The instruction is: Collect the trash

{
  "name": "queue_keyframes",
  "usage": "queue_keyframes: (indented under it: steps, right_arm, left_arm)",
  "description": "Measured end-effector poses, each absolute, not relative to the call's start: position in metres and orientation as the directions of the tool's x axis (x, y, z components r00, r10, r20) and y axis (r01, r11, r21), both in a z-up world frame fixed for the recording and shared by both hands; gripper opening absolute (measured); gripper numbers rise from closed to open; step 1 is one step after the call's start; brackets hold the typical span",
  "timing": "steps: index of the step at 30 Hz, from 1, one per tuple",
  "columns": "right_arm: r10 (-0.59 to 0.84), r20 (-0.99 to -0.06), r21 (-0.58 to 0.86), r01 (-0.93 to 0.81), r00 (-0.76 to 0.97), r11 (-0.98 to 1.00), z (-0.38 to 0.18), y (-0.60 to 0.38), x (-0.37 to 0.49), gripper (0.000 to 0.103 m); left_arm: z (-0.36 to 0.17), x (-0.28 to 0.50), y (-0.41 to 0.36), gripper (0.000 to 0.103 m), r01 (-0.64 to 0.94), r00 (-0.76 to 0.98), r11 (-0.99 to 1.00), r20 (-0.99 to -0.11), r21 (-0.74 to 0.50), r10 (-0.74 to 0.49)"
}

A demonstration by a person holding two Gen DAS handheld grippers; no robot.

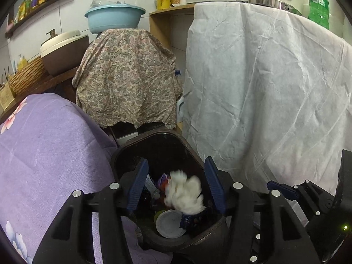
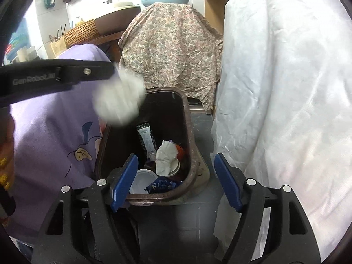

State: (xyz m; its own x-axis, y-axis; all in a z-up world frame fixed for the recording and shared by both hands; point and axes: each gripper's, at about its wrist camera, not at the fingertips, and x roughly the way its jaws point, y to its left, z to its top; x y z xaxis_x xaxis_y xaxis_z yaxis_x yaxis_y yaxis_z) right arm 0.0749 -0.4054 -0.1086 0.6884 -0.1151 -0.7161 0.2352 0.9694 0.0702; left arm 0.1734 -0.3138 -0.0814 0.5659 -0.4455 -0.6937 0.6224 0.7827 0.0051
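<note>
A dark brown trash bin (image 1: 193, 151) (image 2: 189, 132) stands on the floor and holds a white tube (image 2: 146, 139), crumpled paper (image 2: 166, 156), a white lid (image 2: 140, 181) and a blue wrapper (image 2: 161, 186). A white crumpled tissue wad (image 1: 183, 194) (image 2: 118, 101), blurred, is in the air over the bin, between my left gripper's (image 1: 176, 182) spread blue fingers and not touching them. The left gripper is open above the bin. My right gripper (image 2: 176, 181) is open and empty at the bin's near rim. The left gripper also shows in the right wrist view (image 2: 57, 78).
A purple flowered cloth (image 1: 48, 149) covers furniture left of the bin. A white sheet (image 1: 264, 88) hangs on the right. A paisley-covered object (image 1: 127, 77) with a blue basin (image 1: 114, 17) stands behind. Dark floor tiles (image 2: 202, 132) lie right of the bin.
</note>
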Motion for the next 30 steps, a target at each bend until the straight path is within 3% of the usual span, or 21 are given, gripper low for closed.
queue_keyframes:
  steps: [7,15,18,22,30]
  right_arm:
    - [-0.117,-0.702,0.07,0.232,0.702,0.97,-0.102,-0.398,0.069,0.075]
    - [-0.106,-0.702,0.086,0.231,0.704,0.969,-0.099,-0.39,0.067,0.077]
    - [-0.107,-0.698,0.084,0.229,0.708,0.97,-0.094,-0.385,0.065,0.077]
    - [-0.122,-0.676,0.072,0.229,0.727,0.971,-0.084,-0.374,0.06,0.088]
    - [-0.095,-0.62,0.04,0.152,0.779,0.988,-0.053,-0.336,0.054,0.088]
  left_arm:
    - [-0.062,0.155,-0.3,0.077,0.618,0.61,0.786,-0.646,0.025,-0.459]
    - [-0.036,0.126,-0.266,0.093,0.61,0.646,0.792,-0.58,0.002,-0.496]
    - [-0.027,0.113,-0.252,0.096,0.613,0.661,0.79,-0.552,0.004,-0.509]
    - [-0.017,0.097,-0.226,0.097,0.594,0.696,0.804,-0.514,0.018,-0.502]
    - [-0.002,0.073,-0.166,0.097,0.526,0.763,0.851,-0.445,0.005,-0.469]
